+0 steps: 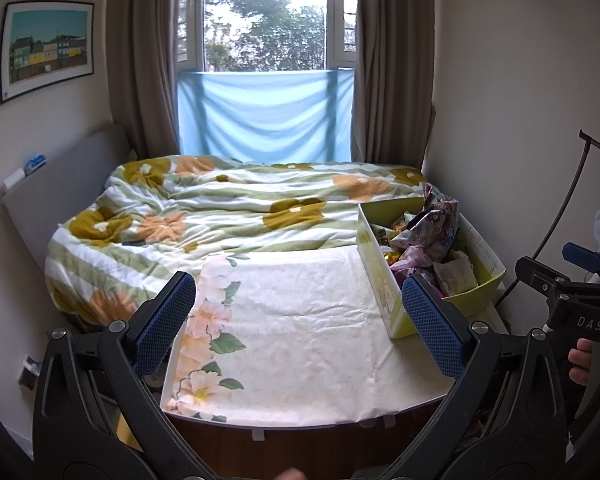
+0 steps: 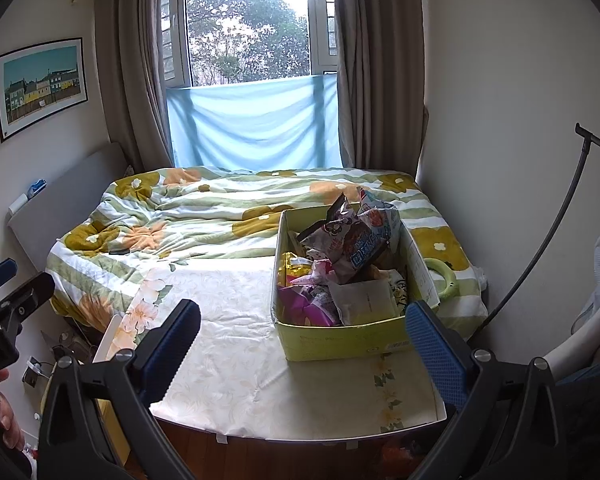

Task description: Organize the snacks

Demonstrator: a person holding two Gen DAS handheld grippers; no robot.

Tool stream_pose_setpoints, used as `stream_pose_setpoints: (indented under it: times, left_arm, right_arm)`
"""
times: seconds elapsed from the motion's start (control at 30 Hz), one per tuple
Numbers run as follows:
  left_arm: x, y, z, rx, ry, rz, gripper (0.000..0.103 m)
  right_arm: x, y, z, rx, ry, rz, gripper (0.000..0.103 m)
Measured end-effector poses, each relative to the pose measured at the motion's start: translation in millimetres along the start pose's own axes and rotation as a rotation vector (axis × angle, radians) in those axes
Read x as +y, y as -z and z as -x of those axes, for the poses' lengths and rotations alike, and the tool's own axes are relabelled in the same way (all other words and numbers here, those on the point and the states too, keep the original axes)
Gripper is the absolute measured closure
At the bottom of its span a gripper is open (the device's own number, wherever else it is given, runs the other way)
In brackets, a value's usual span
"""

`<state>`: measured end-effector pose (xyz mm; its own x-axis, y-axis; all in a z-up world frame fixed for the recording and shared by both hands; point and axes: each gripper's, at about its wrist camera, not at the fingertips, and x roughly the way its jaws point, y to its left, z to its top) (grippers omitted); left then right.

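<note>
- Left claw, nearest the lens in the left wrist view, stood released: its two blue-padded fingers were spread wide and grasped nothing, hovering over the near part of the bench.
- Right claw was likewise released in the right wrist view, with its blue pads wide apart and empty; its right finger lay in front of the near right corner of the box, though contact could not be judged.
- Bench carried a white cloth printed with peach flowers along its left edge, and its far edge met the bed.
- Yellow-green cardboard box stood open-topped on the right part of the bench, against the bed.
- Snack packets filled the box in a loose heap; a tall crumpled bag with blue and red print stood highest at the rear, purple wrappers lay at the near left, and a pale flat packet lay at the near middle.
- Bed beyond the bench bore a rumpled quilt striped in green and white with mustard and orange flowers.
- Green ring-shaped object rested on the quilt just right of the box.
- Window behind the bed was flanked by brown curtains, its lower part covered by a light blue sheet.
- Framed picture of coloured houses hung on the left wall.
</note>
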<state>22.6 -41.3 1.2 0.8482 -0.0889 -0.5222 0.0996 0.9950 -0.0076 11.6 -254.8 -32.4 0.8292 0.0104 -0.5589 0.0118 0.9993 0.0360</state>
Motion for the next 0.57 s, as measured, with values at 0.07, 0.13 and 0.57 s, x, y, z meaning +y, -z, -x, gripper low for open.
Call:
stream_pose_setpoints:
  times: [0.07,0.13,0.57]
  left_arm:
    - [-1,0,1,-0.003,0.006,0.002,0.001]
    - [-3,0,4,-0.019,-0.01,-0.01,0.001]
    - [-13,4,12,-0.046,-0.012,-0.034,0.001]
  right_arm:
    - [0,0,0,0.0,0.001,-0.001,0.001]
    - [1,0,0,0.001,0.001,-0.001,0.001]
    - [-3,3,0,0.001,0.0,-0.007,0.001]
